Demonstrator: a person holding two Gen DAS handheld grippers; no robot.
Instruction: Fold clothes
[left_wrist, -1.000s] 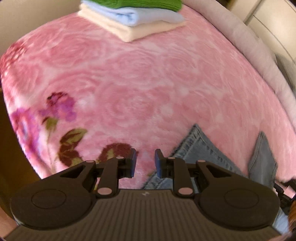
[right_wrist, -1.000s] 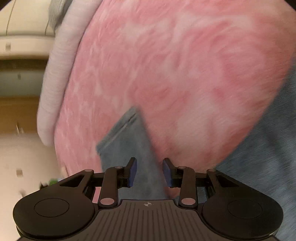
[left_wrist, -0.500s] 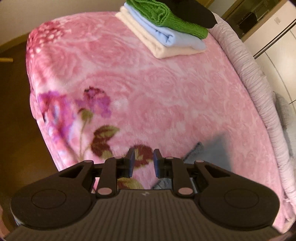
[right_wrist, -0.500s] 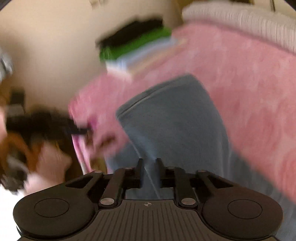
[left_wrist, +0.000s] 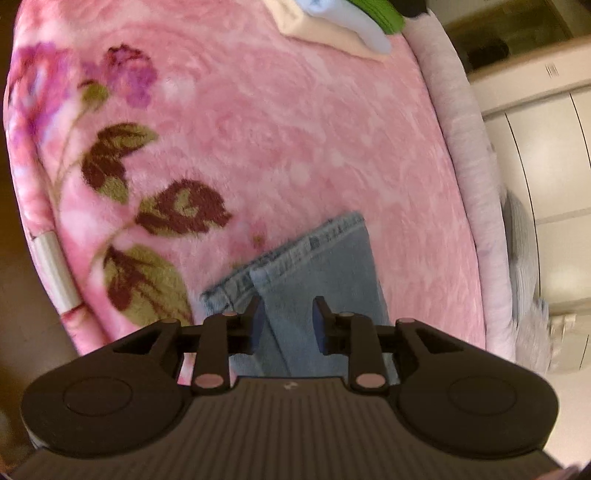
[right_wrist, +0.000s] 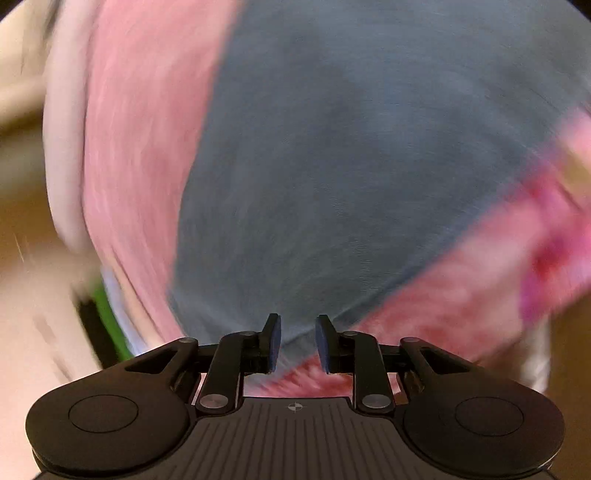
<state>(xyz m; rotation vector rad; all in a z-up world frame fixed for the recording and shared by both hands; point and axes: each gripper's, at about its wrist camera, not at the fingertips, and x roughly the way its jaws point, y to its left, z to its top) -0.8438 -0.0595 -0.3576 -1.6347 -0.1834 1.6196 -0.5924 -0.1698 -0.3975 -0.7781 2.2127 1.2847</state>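
Blue jeans (left_wrist: 317, 266) lie on the pink floral blanket (left_wrist: 280, 122), one leg folded onto the other with the two hems side by side. My left gripper (left_wrist: 287, 323) hovers open just above the legs, short of the hems, with denim showing between its fingers. The right wrist view is motion-blurred. There the jeans (right_wrist: 369, 147) fill most of the frame, and my right gripper (right_wrist: 298, 343) is open over a denim edge where it meets the blanket (right_wrist: 129, 155). Nothing is clamped in either gripper.
A stack of folded clothes (left_wrist: 332, 26), cream, light blue and green, sits at the blanket's far end. A grey ribbed bolster (left_wrist: 476, 158) runs along the right side, with cream cupboard doors (left_wrist: 546, 155) beyond. The blanket drops off at the left edge (left_wrist: 44, 221).
The right gripper carried a jeans leg across onto the other leg, then opened and let it go. The left gripper moved over the legs and opened a little wider.
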